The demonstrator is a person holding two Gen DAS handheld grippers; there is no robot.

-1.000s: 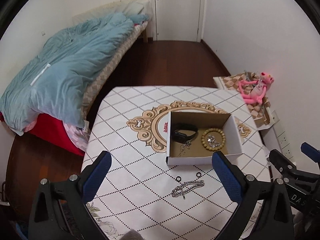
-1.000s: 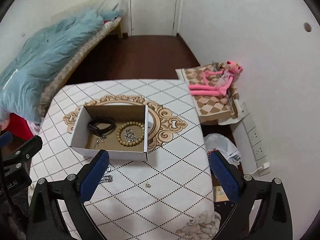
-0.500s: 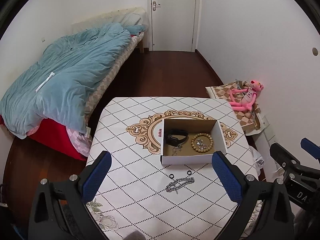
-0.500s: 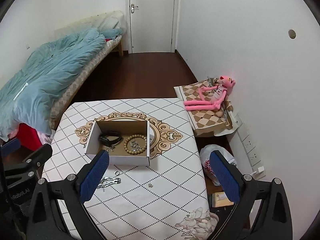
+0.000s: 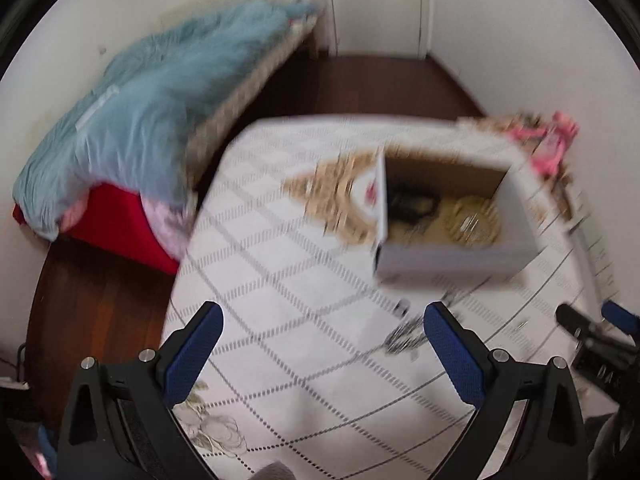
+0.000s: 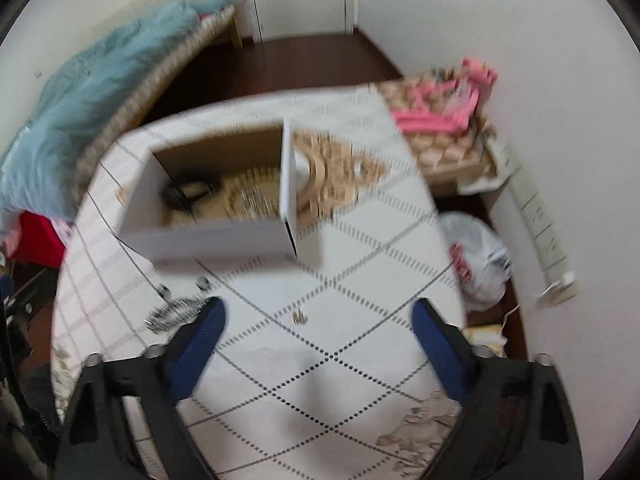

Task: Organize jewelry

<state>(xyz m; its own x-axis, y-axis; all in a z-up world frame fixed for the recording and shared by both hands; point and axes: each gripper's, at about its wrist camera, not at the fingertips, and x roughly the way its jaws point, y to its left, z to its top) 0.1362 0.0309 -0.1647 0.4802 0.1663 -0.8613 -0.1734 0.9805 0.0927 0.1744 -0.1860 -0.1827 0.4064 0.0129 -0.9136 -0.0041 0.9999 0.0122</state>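
Both views: motion-blurred | box (image 5: 448,264) contents: dark band (image 5: 414,202) and bead ring (image 5: 474,222) smeared, detail unreadable | chain (image 6: 172,314): partly behind fingertip (image 6: 198,344) | small item (image 6: 299,317): too small to identify | gripper bodies: cut by bottom edge

Both views motion-blurred. Left wrist view looks forward and down past the left hand-held gripper (image 5: 320,344) over the bench (image 5: 280,280), close above it; box (image 5: 452,220) ahead to its right, bed (image 5: 132,120) far left. Right wrist view looks the same way past the right hand-held gripper (image 6: 318,338); box (image 6: 216,200) ahead-left. Both share bench, box, chain (image 6: 172,314) and bed.
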